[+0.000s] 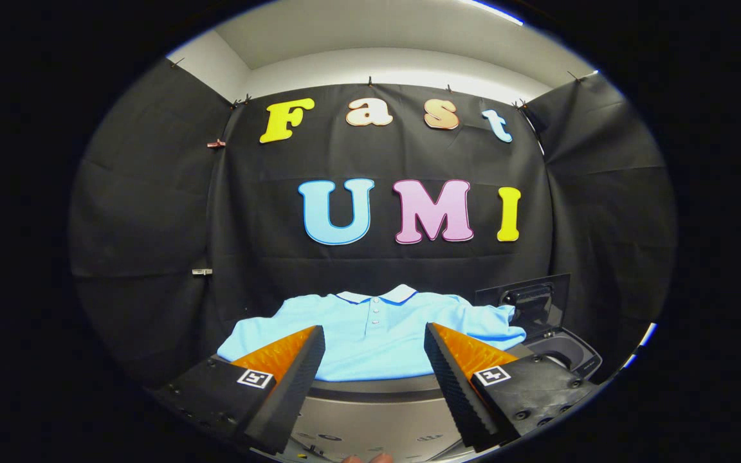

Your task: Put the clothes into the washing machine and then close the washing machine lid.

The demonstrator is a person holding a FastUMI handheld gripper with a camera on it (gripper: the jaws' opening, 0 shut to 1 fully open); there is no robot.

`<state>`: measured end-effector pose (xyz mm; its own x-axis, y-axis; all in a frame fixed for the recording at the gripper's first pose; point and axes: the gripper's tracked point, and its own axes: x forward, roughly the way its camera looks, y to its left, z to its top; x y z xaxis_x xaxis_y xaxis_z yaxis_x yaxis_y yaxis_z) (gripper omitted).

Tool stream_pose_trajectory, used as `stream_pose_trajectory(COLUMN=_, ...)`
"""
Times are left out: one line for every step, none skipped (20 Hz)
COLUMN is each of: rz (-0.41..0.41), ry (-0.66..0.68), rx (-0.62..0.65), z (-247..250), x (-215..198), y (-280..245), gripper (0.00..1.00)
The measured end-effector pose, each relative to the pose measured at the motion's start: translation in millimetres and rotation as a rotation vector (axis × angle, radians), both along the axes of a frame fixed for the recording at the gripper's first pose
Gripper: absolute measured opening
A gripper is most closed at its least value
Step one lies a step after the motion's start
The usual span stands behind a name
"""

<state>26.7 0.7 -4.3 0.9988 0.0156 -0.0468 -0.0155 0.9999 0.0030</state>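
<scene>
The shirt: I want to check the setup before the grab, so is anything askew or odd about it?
Nothing is damaged. The light blue polo shirt lies spread flat, collar away from the open gripper; its right sleeve reaches toward the open washing machine lid.

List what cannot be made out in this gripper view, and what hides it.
- Polo shirt: its lower hem, hidden behind the open gripper fingers and the surface's edge.
- Washing machine: drum interior, cut off beside the right finger.
- Raised lid: hinge, too dark to make out.
</scene>
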Motion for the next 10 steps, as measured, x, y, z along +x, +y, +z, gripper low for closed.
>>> stream_pose_trajectory(rz=-0.002, ry=-0.008, rx=0.012, z=6, x=8, y=1, gripper=0.97)
stream_pose_trajectory(rz=-0.004, ry=-0.008, rx=0.025, z=12, x=15, y=-1, gripper=0.97)
stream_pose_trajectory(rz=-0.008, ry=-0.006, rx=0.035, z=16, x=25, y=0, gripper=0.97)
stream_pose_trajectory(rz=-0.015, ry=-0.005, rx=0.039, z=19, x=30, y=-2, gripper=0.97)
stream_pose_trajectory(rz=-0.026, ry=0.005, rx=0.036, z=21, x=39, y=-4, gripper=0.97)
stream_pose_trajectory(rz=-0.028, ry=0.011, rx=0.032, z=23, x=50, y=-3, gripper=0.97)
stream_pose_trajectory(rz=-0.032, ry=0.025, rx=0.023, z=24, x=61, y=-2, gripper=0.97)
stream_pose_trajectory(rz=-0.032, ry=0.039, rx=0.012, z=24, x=72, y=-3, gripper=0.99)
stream_pose_trajectory(rz=-0.037, ry=0.056, rx=-0.002, z=23, x=82, y=-4, gripper=0.99)
stream_pose_trajectory(rz=-0.046, ry=0.083, rx=-0.019, z=21, x=91, y=-6, gripper=0.99)
